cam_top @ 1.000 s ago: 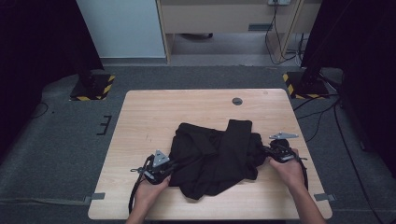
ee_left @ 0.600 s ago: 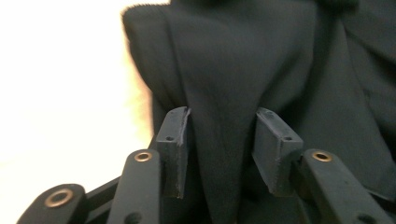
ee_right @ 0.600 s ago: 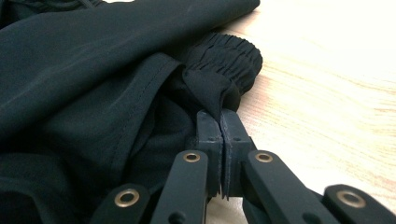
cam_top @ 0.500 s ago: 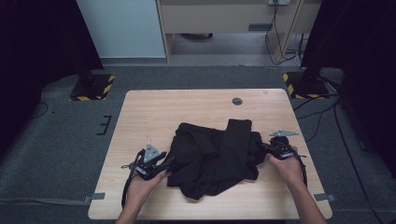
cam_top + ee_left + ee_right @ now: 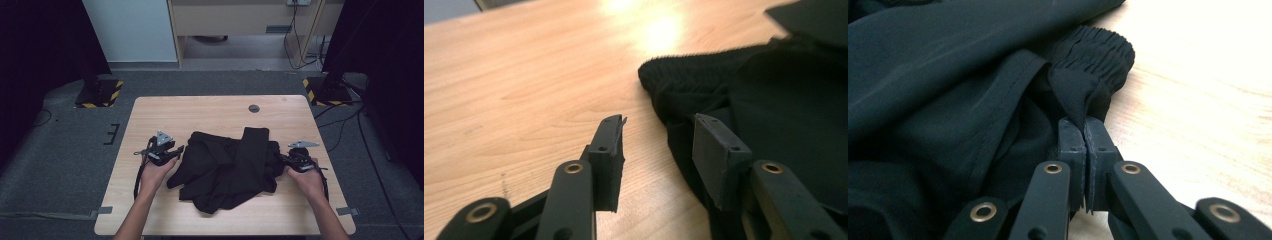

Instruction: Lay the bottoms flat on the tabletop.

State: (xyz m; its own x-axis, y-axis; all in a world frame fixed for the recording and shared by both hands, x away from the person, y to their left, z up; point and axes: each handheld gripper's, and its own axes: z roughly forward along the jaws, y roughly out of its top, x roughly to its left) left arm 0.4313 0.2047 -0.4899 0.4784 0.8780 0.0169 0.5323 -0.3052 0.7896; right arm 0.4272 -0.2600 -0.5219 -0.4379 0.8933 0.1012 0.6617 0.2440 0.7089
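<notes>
The black garment [image 5: 230, 167] lies crumpled at the middle of the wooden table [image 5: 210, 107]. The left gripper [image 5: 176, 151] has just been opening its jaws; they now stand part open over bare wood with nothing between them (a second ago it sat lower, against the cloth's left edge), now just off the gathered hem [image 5: 684, 75]. The right gripper [image 5: 1084, 135] is clamped on a fold of fabric at the elastic cuff [image 5: 1098, 52]. Judgement: the left grip is released and a fresh hold is being sought.

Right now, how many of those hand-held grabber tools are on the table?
2. The left gripper sits by the black garment's left edge, jaws apart; the right gripper pinches its right edge.
</notes>
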